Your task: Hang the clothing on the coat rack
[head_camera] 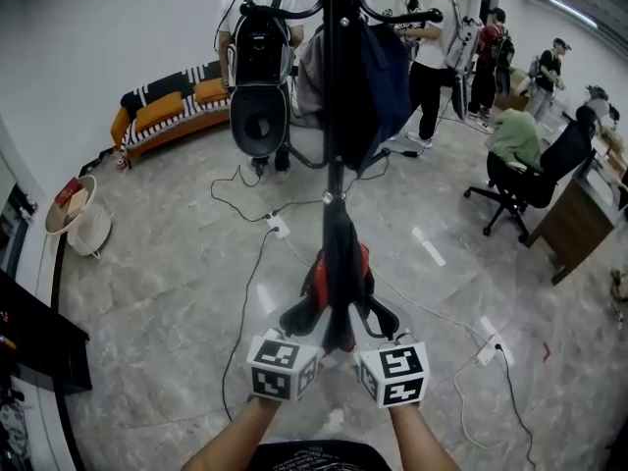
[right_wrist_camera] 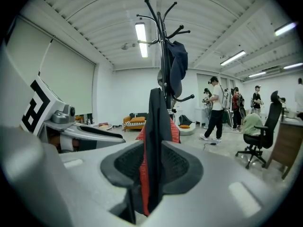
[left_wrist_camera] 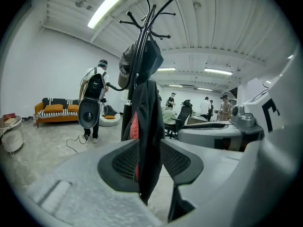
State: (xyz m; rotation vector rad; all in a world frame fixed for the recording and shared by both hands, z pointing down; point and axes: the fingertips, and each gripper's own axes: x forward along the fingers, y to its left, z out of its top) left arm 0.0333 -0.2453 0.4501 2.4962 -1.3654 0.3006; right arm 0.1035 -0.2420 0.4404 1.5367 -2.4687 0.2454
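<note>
**Black-and-red garment gripped in both grippers, in front of the rack**

Nearest: two forearms at the bottom edge of the head view, marker cubes side by side.

Left gripper [left_wrist_camera: 150, 160]: jaws closed on a fold of the black-and-red garment [left_wrist_camera: 147, 122], and the fabric fills the gap between the pads.

Right gripper [right_wrist_camera: 152, 167]: the same, pads pressed on the cloth with a red strip showing at the pinch.

The garment is bunched into a narrow band and held off the floor. It runs forward from the two grippers in line with the coat rack [head_camera: 339, 86]. I cannot tell whether it touches the pole.

The rack is a black pole with curved hooks at the top. A dark blue garment [head_camera: 388, 77] and a grey one [head_camera: 309, 77] are on it.

On the floor around the base are cables and a white power strip [head_camera: 279, 226].

Beyond: a person with a black backpack [head_camera: 260, 57], an orange sofa [head_camera: 172, 111] against the wall, a seated person in an office chair [head_camera: 520, 155], and others standing at the far right.
</note>
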